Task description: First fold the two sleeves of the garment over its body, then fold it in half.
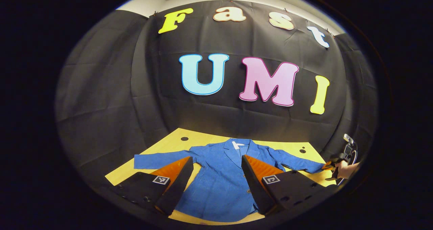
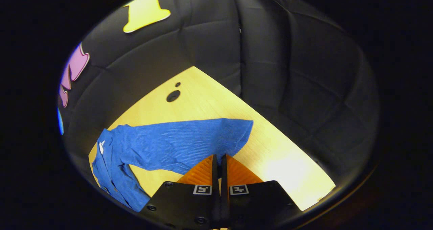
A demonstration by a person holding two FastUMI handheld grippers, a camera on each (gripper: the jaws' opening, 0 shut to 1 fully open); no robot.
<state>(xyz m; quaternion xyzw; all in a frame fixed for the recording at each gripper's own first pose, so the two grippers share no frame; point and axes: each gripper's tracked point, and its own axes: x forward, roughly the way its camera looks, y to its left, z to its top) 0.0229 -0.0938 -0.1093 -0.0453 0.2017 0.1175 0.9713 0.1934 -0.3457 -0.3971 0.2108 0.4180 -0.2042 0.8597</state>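
We see the blue jacket point(image 1: 220, 179) spread flat on the table point(image 2: 280, 162). Our right gripper point(image 2: 219, 158) pinches the right sleeve point(image 2: 189, 142) cuff, ready to fold; our left gripper point(image 1: 216, 162) hovers with fingers apart.

**Jacket flat on the table, one gripper at each end**

So the jacket point(image 1: 220, 179) lies spread flat on the table point(image 1: 169, 142), collar toward the back wall, sleeves out to either side. The left gripper point(image 1: 216, 162) hangs over the jacket body, fingers wide apart. Far off at the right sleeve's cuff point(image 2: 236, 132) sits the right gripper point(image 2: 220, 157), fingers together at the cuff edge.
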